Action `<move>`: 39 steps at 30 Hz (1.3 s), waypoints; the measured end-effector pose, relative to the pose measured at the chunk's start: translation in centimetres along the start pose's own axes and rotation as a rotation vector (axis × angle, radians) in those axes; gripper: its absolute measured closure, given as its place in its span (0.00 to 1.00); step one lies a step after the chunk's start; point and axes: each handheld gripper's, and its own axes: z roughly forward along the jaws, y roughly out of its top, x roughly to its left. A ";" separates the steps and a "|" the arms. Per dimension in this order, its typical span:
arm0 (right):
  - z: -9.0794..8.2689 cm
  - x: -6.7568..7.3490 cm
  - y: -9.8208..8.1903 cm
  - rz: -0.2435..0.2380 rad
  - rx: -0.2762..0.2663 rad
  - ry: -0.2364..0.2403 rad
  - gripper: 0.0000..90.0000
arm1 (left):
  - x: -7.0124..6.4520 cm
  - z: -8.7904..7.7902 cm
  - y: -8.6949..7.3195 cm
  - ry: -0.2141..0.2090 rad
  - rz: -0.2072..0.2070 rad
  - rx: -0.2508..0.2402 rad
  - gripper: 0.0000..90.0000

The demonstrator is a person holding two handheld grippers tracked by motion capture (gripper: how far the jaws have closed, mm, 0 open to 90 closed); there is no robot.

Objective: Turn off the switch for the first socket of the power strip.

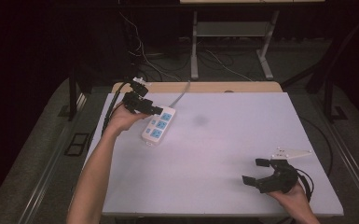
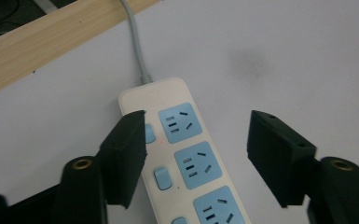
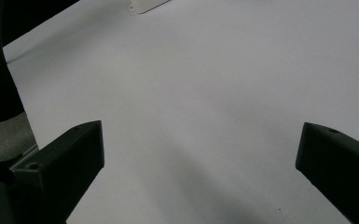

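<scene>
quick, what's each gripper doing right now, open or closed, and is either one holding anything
Left gripper: open, jaws straddling the power strip, not gripping it.
Right gripper: open wide, holding nothing, over the white table.

white table (image 1: 224, 154), wooden edge strip (image 1: 242, 87), floor cables (image 1: 224, 65)

One power strip (image 1: 157, 126), three blue sockets, two grippers, one table (image 1: 224, 154).
</scene>
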 end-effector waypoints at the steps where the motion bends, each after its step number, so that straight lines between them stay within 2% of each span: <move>1: 0.0 0.0 0.0 0.000 0.000 0.000 0.01 | 0.1 0.1 0.0 0.000 -0.003 -0.001 0.48; 2: 0.0 0.0 0.0 0.000 0.000 0.000 0.01 | 0.2 0.2 0.0 0.001 -0.005 0.002 0.48; 3: 0.0 0.0 0.0 0.000 0.000 0.000 0.01 | 0.3 0.3 -0.1 0.003 -0.009 0.003 0.53; 18: 0.0 -0.1 0.0 0.008 0.003 0.008 0.01 | 1.6 2.5 -0.3 0.024 -0.074 -0.025 0.83; 23: 0.1 -0.2 -0.1 0.012 0.002 0.013 0.01 | 1.9 3.2 -0.5 0.015 -0.116 -0.038 0.95; 25: 0.1 -0.3 -0.1 0.015 0.001 0.017 0.01 | 2.0 3.4 -0.6 0.021 -0.122 -0.040 0.99; 39: 0.1 -0.3 -0.1 0.015 0.004 0.024 0.01 | 2.7 5.5 -1.2 0.019 -0.170 -0.050 0.99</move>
